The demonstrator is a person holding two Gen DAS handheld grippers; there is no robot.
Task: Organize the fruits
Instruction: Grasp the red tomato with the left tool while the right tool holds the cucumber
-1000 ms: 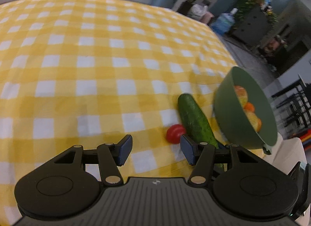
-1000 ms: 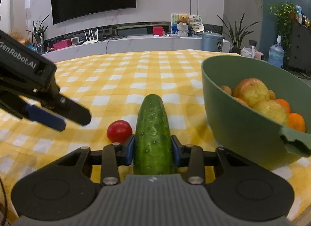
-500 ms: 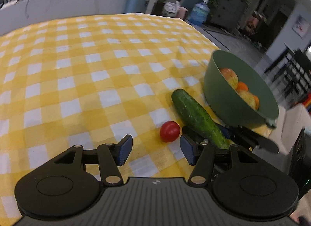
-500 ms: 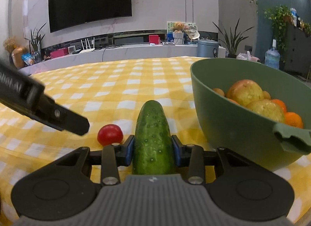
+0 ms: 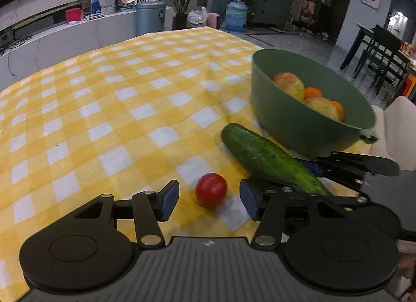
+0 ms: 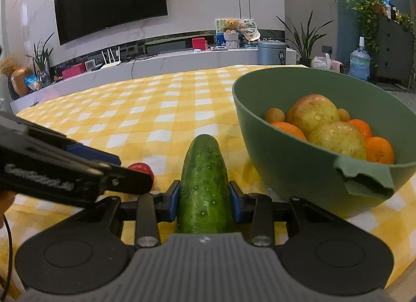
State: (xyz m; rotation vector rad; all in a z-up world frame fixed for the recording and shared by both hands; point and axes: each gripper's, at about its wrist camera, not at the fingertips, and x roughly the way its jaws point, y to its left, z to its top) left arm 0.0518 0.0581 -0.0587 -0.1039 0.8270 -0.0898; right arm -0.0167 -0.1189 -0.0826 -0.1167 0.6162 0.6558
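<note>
Bowl (image 6: 283,161) mostly loaded. Right gripper (image 6: 205,202) pinching cucumber (image 6: 205,182); left gripper (image 5: 209,199) spread, just closing around tomato (image 5: 211,189), bowl at 2 o'clock.

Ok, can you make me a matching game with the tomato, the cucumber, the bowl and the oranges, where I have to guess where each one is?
Things:
1. tomato
2. cucumber
3. bowl
4. oranges

Places:
A. squeezed in the right tool
B. lying in the bowl with other fruit
C. on the cloth between the open fingers of the left tool, not touched
D. standing on the checked cloth right of the cucumber

Pairs: 1-C, 2-A, 3-D, 4-B
</note>
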